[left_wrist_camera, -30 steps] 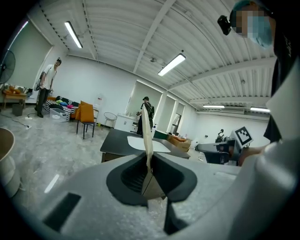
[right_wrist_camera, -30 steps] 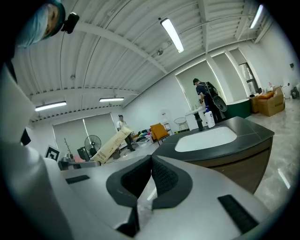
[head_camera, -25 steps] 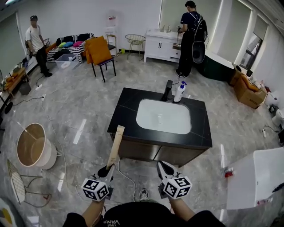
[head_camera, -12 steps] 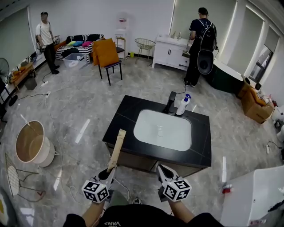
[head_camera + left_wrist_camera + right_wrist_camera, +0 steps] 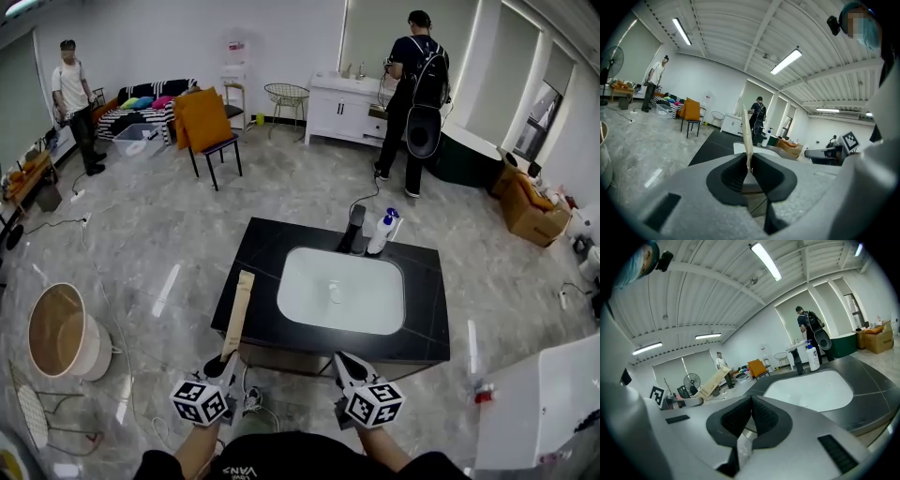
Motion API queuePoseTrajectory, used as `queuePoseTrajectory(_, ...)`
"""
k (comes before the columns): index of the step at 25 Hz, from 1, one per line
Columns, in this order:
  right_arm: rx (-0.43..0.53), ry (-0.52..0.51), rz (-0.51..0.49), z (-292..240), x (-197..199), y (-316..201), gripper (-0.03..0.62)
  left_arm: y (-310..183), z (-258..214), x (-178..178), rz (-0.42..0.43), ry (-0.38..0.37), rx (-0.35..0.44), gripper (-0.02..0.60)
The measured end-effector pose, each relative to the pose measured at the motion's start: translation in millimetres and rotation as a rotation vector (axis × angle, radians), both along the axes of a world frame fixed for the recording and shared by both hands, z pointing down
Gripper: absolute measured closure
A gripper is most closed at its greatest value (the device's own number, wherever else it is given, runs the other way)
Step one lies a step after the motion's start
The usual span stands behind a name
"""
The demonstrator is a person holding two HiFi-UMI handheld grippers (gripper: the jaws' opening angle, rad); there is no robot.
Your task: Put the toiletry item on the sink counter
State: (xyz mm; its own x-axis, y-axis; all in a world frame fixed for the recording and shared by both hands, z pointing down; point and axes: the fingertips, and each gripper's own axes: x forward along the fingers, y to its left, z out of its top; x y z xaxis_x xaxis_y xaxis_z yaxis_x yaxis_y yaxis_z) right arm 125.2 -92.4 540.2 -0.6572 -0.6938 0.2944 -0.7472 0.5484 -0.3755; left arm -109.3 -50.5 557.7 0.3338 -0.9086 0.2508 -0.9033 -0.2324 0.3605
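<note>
You have two tools in front of you, the left tool (image 5: 228, 364) and the right tool (image 5: 345, 364). You can count one long tan carton (image 5: 237, 314). There is one dark worktop (image 5: 246, 281), with one white basin (image 5: 319, 281), one black faucet (image 5: 354, 228) and one white pump bottle (image 5: 381, 232). Two other people share the room with you, one person by the sofa (image 5: 73, 103) and one person at the white cabinet (image 5: 410, 94). You also have one orange chair (image 5: 204, 122), two wire chairs (image 5: 284, 94) (image 5: 37, 412) and one round tub (image 5: 61, 330).
</note>
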Motion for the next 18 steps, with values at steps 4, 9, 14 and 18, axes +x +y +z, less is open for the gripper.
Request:
queuePoseTrajectory(4,0.002,-0.002,0.046,0,-14,-24,0.594,-35,2,-14,0.048,-0.004,-0.002,0.546)
queuePoseTrajectory(9,-0.003,-0.006,0.101,0,-39,-48,0.594,-73,10,-38,0.108,-0.001,-0.024,0.546)
queuePoseTrajectory(14,-0.005,-0.003,0.167,-1,-64,-68,0.594,-108,17,-62,0.180,0.001,-0.038,0.546)
queuePoseTrajectory(18,-0.005,0.001,0.223,0,-82,-80,0.594,-135,24,-79,0.241,-0.009,-0.036,0.546)
